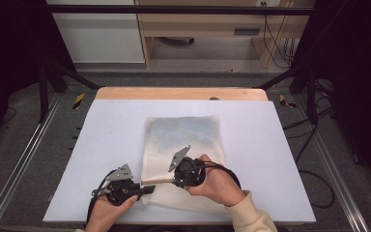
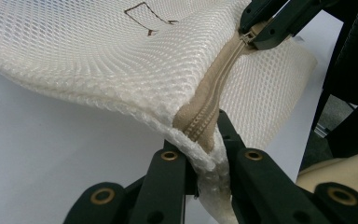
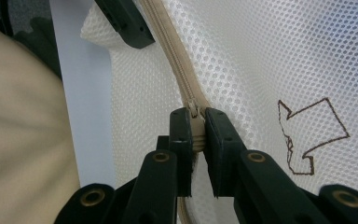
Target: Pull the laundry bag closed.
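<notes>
Gripping the near-left corner of a cream mesh laundry bag (image 1: pixel 182 145), the left gripper (image 1: pixel 142 188) has its 2 jaws clamped on the end of the beige zipper (image 2: pixel 210 100) tape, lifting that edge off the pale table (image 1: pixel 106 145). Just to its right, the right gripper (image 1: pixel 174 180) pinches the zipper pull (image 3: pixel 196 122) tight between closed jaws (a brown arrow mark (image 3: pixel 310 135) sits beside it on the mesh). Most of the bag lies flat at the table's centre, the 2 hands close together at its near edge.
</notes>
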A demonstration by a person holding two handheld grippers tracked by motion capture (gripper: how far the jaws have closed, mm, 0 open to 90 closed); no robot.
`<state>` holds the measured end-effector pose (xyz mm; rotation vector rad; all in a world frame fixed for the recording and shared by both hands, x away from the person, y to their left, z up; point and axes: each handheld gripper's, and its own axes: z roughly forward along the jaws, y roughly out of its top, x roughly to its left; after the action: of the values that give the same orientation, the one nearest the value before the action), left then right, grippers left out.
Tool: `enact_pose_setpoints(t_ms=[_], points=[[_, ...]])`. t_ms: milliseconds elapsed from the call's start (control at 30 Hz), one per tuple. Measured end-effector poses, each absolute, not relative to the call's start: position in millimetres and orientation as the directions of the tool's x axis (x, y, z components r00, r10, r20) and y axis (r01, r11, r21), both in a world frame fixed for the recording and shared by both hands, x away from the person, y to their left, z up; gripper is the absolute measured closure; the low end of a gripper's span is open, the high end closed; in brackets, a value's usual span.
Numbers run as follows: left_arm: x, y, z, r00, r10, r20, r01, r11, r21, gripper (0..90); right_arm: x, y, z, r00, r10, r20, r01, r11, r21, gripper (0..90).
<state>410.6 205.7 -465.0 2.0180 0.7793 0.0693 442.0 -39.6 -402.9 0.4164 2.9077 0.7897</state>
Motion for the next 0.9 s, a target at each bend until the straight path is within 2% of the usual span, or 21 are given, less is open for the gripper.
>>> enact_pose_setpoints(t_ms=[900], points=[[408.2,201.9,-464.0,0.802,0.557,-0.217,0.476,-0.377,0.795,84.3,437.0,-45.5,-405.5,-0.949,0.315,-0.035,0.253,0.82,0.514,81.8]])
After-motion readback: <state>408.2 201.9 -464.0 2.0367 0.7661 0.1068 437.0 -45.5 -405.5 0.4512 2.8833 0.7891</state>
